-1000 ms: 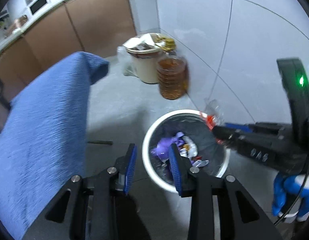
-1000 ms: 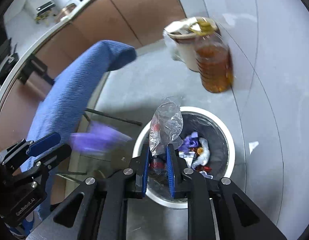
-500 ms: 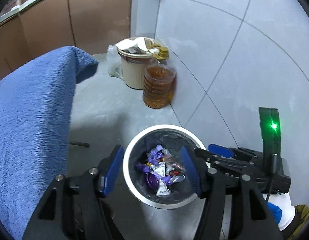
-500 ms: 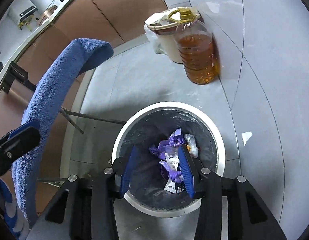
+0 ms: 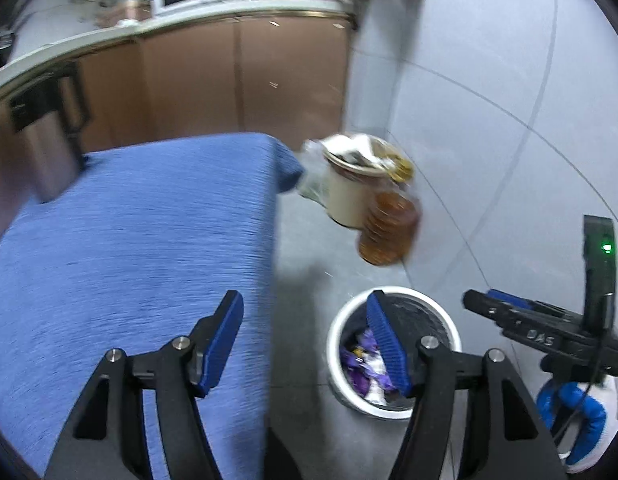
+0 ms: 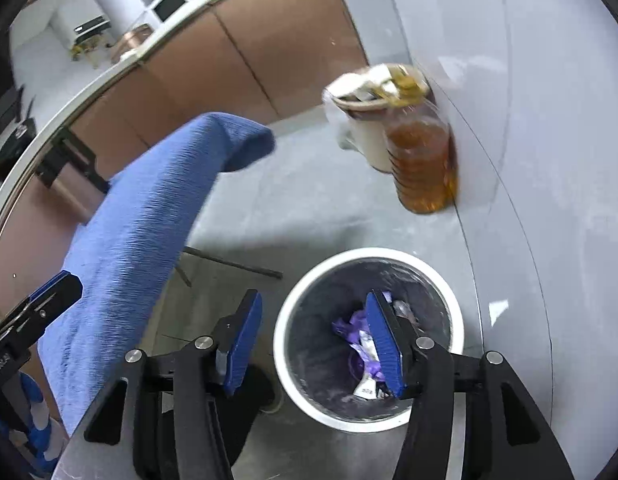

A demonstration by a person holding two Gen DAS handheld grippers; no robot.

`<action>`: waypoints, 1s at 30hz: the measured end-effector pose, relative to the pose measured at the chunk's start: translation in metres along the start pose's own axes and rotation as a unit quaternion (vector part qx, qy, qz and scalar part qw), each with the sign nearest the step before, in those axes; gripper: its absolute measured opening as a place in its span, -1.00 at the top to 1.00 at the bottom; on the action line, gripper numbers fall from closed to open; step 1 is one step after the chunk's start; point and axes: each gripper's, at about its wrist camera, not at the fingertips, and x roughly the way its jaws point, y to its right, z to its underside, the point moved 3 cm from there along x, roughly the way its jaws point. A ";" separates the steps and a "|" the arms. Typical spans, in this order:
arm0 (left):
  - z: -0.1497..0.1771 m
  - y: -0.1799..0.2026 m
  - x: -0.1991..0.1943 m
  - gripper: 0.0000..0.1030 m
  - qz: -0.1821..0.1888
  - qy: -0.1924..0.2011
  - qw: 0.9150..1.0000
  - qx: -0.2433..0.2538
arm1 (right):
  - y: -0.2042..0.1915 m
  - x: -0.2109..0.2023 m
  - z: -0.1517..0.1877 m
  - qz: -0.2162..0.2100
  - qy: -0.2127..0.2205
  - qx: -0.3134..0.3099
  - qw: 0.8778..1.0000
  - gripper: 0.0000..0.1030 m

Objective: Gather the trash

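Note:
A white-rimmed trash bin with a dark liner stands on the grey floor, holding purple wrappers and other scraps. My right gripper hangs above its left rim, jaws opening, nothing between the blue pads. In the left wrist view the bin lies low at the right. My left gripper is raised beside it at the edge of the blue cloth, jaws opening and empty. The right gripper shows at the far right, held by a blue-and-white gloved hand.
A blue cloth covers a table on the left, its metal frame underneath. A beige bucket full of rubbish and a bottle of amber liquid stand by the wall. Brown cabinets with a cluttered counter run behind.
The right gripper let go of the clear plastic wrapper over the bin and opened. The left gripper also opened, then rose and swung left over the blue cloth.

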 end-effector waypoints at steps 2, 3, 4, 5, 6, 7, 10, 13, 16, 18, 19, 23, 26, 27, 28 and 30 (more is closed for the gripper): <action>0.001 -0.015 -0.015 -0.22 -0.024 0.016 1.000 -0.010 | -0.022 -0.009 -0.002 -0.009 0.007 -0.018 1.000 -0.12; 0.002 -0.025 -0.023 -0.22 -0.041 0.027 0.999 -0.017 | -0.032 -0.012 -0.003 -0.014 0.010 -0.026 1.000 -0.14; 0.003 -0.035 -0.031 -0.22 -0.055 0.035 0.998 -0.024 | -0.043 -0.016 -0.005 -0.019 0.013 -0.035 0.999 -0.18; 0.003 -0.044 -0.038 -0.22 -0.067 0.042 0.996 -0.030 | -0.054 -0.019 -0.005 -0.023 0.016 -0.043 0.999 -0.22; 0.005 -0.054 -0.047 -0.22 -0.081 0.050 0.995 -0.039 | -0.065 -0.022 -0.006 -0.028 0.020 -0.053 0.998 -0.25; 0.006 -0.063 -0.055 -0.22 -0.094 0.056 0.993 -0.046 | -0.076 -0.025 -0.006 -0.032 0.023 -0.061 0.997 -0.33; 0.009 -0.087 -0.079 -0.22 -0.127 0.074 0.987 -0.064 | -0.109 -0.035 -0.007 -0.044 0.035 -0.088 0.995 -0.50; 0.013 -0.107 -0.100 -0.22 -0.151 0.090 0.981 -0.080 | -0.142 -0.045 -0.007 -0.052 0.050 -0.113 0.991 -0.67; 0.018 -0.119 -0.117 -0.22 -0.174 0.104 0.975 -0.089 | -0.174 -0.056 -0.005 -0.058 0.069 -0.141 0.986 -0.80; 0.020 -0.123 -0.124 -0.22 -0.183 0.112 0.972 -0.094 | -0.195 -0.066 -0.003 -0.058 0.084 -0.160 0.982 -0.86; 0.021 -0.126 -0.129 -0.22 -0.187 0.117 0.970 -0.098 | -0.203 -0.070 -0.003 -0.058 0.092 -0.168 0.980 -0.89; 0.025 -0.133 -0.150 -0.23 -0.209 0.137 0.962 -0.106 | -0.232 -0.086 0.003 -0.046 0.128 -0.197 0.971 -0.99; 0.028 -0.136 -0.162 -0.43 -0.218 0.150 0.958 -0.111 | -0.244 -0.095 0.007 -0.040 0.145 -0.208 0.966 -0.99; 0.029 -0.137 -0.168 -0.44 -0.225 0.157 0.955 -0.113 | -0.246 -0.096 0.007 -0.038 0.149 -0.211 0.965 -1.00; 0.030 -0.139 -0.173 -0.44 -0.227 0.161 0.954 -0.114 | -0.248 -0.098 0.007 -0.035 0.154 -0.213 0.964 -0.99; 0.031 -0.140 -0.180 -0.46 -0.230 0.170 0.951 -0.117 | -0.251 -0.101 0.008 -0.032 0.162 -0.218 0.962 -0.99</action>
